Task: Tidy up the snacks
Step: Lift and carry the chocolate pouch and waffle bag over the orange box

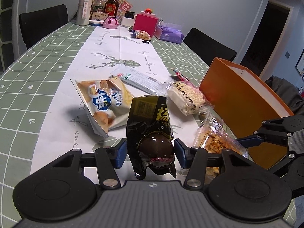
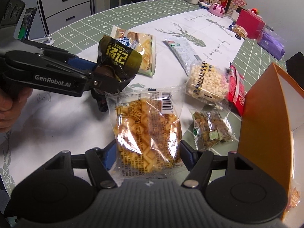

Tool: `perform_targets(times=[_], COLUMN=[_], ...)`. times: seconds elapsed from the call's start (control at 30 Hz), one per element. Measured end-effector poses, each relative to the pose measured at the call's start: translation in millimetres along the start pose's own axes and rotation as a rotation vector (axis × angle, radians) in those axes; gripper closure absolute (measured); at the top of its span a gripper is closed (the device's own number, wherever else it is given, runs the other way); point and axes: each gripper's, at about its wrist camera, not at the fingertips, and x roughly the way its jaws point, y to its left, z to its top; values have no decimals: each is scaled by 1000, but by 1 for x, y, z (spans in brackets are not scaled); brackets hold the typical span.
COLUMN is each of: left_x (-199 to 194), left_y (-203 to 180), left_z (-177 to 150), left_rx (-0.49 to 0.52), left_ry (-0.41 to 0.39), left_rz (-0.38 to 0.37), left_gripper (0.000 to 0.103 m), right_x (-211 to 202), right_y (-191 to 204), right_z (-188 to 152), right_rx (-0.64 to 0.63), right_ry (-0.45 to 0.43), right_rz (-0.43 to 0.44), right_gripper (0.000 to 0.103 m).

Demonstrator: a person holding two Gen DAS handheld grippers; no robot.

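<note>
My left gripper (image 1: 150,152) is shut on a black egg packet (image 1: 152,131) and holds it above the table; both show in the right wrist view, gripper (image 2: 102,76) and packet (image 2: 117,60). My right gripper (image 2: 148,152) is shut on a clear waffle packet (image 2: 148,129), also seen in the left wrist view (image 1: 214,140). An orange box (image 2: 266,125) stands open to the right. On the table lie a bread bag (image 1: 102,102), a puffed rice bar (image 2: 207,83), a grey-white packet (image 2: 180,53), a red packet (image 2: 236,89) and a nut packet (image 2: 210,131).
The table has a green checked cloth (image 1: 28,87) with a white runner. At its far end stand bottles (image 1: 112,3), a pink box (image 1: 145,23), a purple tissue pack (image 1: 169,33) and a small snack bag (image 1: 142,35). Black chairs (image 1: 209,45) stand around.
</note>
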Motion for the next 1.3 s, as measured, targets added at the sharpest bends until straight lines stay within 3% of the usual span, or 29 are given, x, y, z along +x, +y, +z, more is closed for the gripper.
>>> perform_targets(times=[0.3,0.63,0.97,1.3], left_x=[-20,-54,-58,-39], left_y=[-12,-44,-89,-134], left_z=[30,87,122,135], left_rx=[11,104,143,197], left_ry=[-30,-125,-150,-133], left_rz=[0,4,-84,-152], left_gripper=[44,44,44,45], right_x=[-23,-76,-116,-139], right_y=[-6,-30,-62,-107], right_z=[7,22,16,-8], right_rx=[4,67,150,254], right_ry=[-64,-222,-321,-331], right_rz=[-28,-98,-143,-217], right_gripper=[37,37,37,37])
